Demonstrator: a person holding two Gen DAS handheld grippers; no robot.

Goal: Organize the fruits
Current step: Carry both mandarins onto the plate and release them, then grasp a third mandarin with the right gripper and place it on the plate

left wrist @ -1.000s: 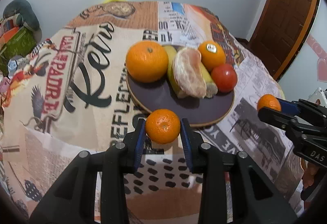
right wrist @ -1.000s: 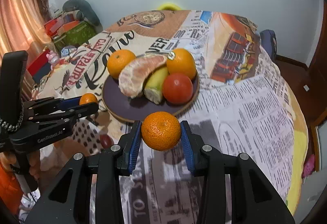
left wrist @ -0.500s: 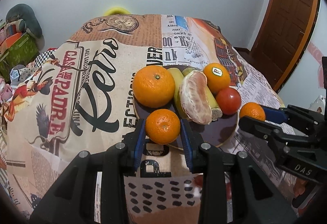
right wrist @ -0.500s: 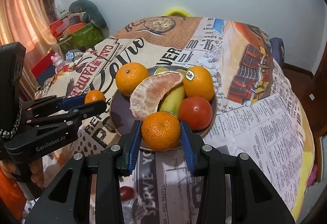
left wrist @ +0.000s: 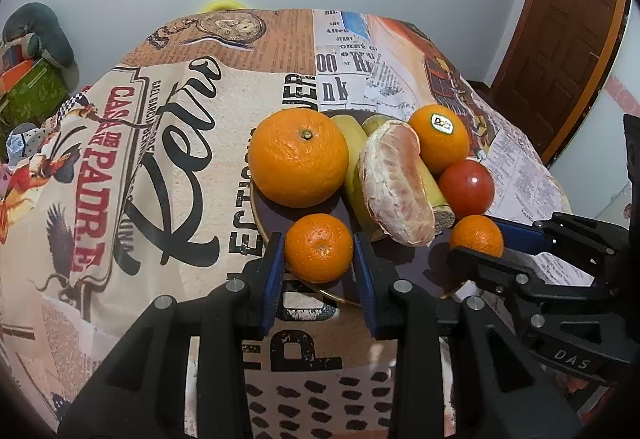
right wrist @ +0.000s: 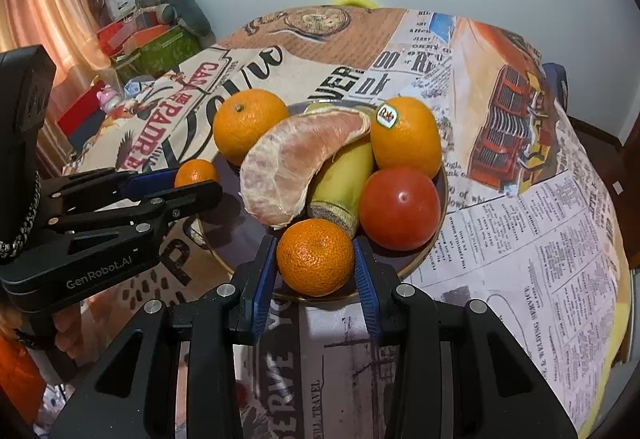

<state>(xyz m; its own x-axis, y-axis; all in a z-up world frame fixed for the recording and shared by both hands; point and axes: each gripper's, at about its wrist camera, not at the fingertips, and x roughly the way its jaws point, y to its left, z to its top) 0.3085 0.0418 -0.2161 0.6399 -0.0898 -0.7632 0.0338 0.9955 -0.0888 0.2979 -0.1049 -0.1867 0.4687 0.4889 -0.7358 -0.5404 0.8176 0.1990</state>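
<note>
A dark round plate (left wrist: pixel 276 215) (right wrist: pixel 240 231) on the printed tablecloth carries a large orange (left wrist: pixel 298 157) (right wrist: pixel 250 125), a stickered orange (left wrist: pixel 440 139) (right wrist: pixel 406 143), a banana (left wrist: pixel 354 159) (right wrist: pixel 344 179), a peeled grapefruit wedge (left wrist: pixel 396 183) (right wrist: pixel 296 167) and a red tomato (left wrist: pixel 466 187) (right wrist: pixel 400 207). My left gripper (left wrist: pixel 319 251) (right wrist: pixel 196 179) is shut on a small mandarin (left wrist: pixel 319 247) (right wrist: pixel 196 172) over the plate's left front edge. My right gripper (right wrist: pixel 315 259) (left wrist: pixel 476 239) is shut on another mandarin (right wrist: pixel 315 257) (left wrist: pixel 476 235) over the plate's right front part.
The tablecloth (left wrist: pixel 180 159) covers a round table whose edge falls away on the right (right wrist: pixel 616 279). Boxes and a grey cushion (right wrist: pixel 172 7) are stacked beyond the left side. A brown door (left wrist: pixel 568 19) stands at the right. A person's hand (right wrist: pixel 64 331) grips the left tool.
Both grippers have moved forward toward the plate, each carrying its mandarin; the mandarins now hang over the plate's front part instead of over the cloth in front of it.
</note>
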